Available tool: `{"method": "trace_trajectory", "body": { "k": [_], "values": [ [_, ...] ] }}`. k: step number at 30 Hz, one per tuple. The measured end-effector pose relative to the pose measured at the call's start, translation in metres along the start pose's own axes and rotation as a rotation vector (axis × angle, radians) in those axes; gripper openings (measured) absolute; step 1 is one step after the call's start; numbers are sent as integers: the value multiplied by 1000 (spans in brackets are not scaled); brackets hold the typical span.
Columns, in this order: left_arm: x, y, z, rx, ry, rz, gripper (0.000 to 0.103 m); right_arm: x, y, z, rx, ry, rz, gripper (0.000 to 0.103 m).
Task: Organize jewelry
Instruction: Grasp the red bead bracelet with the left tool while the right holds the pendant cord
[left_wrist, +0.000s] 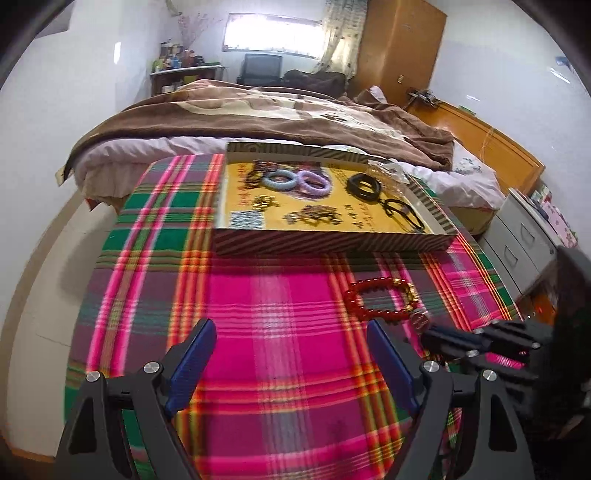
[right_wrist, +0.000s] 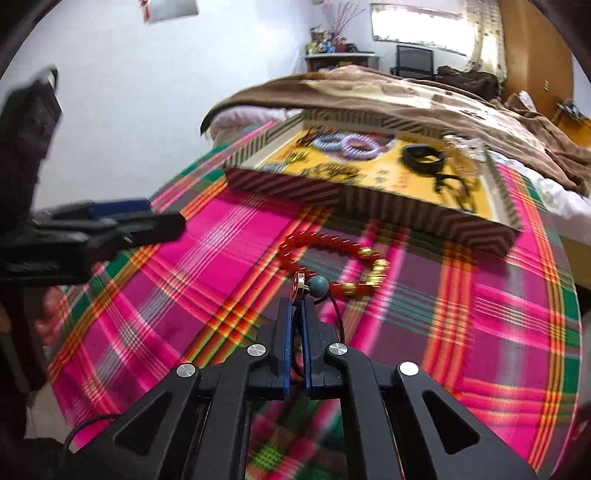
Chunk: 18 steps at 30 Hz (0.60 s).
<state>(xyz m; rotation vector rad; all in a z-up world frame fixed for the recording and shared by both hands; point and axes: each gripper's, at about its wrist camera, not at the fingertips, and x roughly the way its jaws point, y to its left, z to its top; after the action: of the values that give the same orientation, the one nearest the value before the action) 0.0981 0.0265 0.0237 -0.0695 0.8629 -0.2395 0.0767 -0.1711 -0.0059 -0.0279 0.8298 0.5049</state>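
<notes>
On the plaid cloth (left_wrist: 280, 295) covering the counter, a red bead bracelet (left_wrist: 384, 301) with gold beads lies just in front of a shallow striped box (left_wrist: 332, 245). The box has a yellow floor and holds a pale blue bangle (left_wrist: 281, 181) touching a lilac bangle (left_wrist: 314, 182), 1 stack of black bangles (left_wrist: 365, 186), black hair ties (left_wrist: 402, 214) toward its right wall and small gold pieces (left_wrist: 314, 216) near its front wall.

The right hand-held gripper (right_wrist: 296, 295) is pressed closed on a thin dark cord (right_wrist: 341, 317); a small round gold-rimmed charm (right_wrist: 297, 283) and a teal bead (right_wrist: 318, 286) sit right at its tips, just beside the near edge of the red bracelet. Whether the cord belongs to the bracelet cannot be told. In the left wrist view this gripper comes in from the right, its tips close to the bracelet's near side.

The left hand-held gripper (left_wrist: 291, 343) is spread wide with nothing between its blue pads (left_wrist: 192, 369), over bare cloth to the left of the bracelet and apart from it.

Behind the counter is a bed (left_wrist: 258, 122) with a brown blanket.
</notes>
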Motion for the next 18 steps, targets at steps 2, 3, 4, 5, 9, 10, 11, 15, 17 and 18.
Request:
{"method": "trace_trajectory", "body": {
  "k": [2, 3, 4, 5, 9, 10, 11, 15, 17, 18],
  "values": [
    [9, -7, 3, 10, 12, -16, 83, -11, -10, 1, 24, -25, -12, 4],
    [14, -12, 5, 13, 20, -28, 83, -19, -17, 1, 39, -40, -22, 4],
    [18, -15, 6, 19, 23, -33, 83, -25, -23, 2, 52, -53, -33, 4],
    [24, -21, 8, 37, 27, -45, 83, -29, -27, 2, 60, -61, -39, 4],
    [48, -40, 13, 76, 63, -89, 88, -45, -45, 3, 85, -97, -81, 4],
    [53, -44, 14, 85, 69, -85, 88, -47, -48, 3, 88, -101, -85, 4],
    [58, -48, 15, 102, 73, -81, 88, -49, -51, 3, 93, -105, -88, 4],
    [79, -69, 18, 193, 107, -67, 88, -57, -61, 0, 112, -114, -102, 4],
    [81, -79, 18, 231, 106, -106, 88, -59, -65, -2, 121, -116, -103, 4],
    [82, -83, 17, 249, 108, -123, 88, -58, -67, -3, 126, -116, -103, 4]
  ]
}}
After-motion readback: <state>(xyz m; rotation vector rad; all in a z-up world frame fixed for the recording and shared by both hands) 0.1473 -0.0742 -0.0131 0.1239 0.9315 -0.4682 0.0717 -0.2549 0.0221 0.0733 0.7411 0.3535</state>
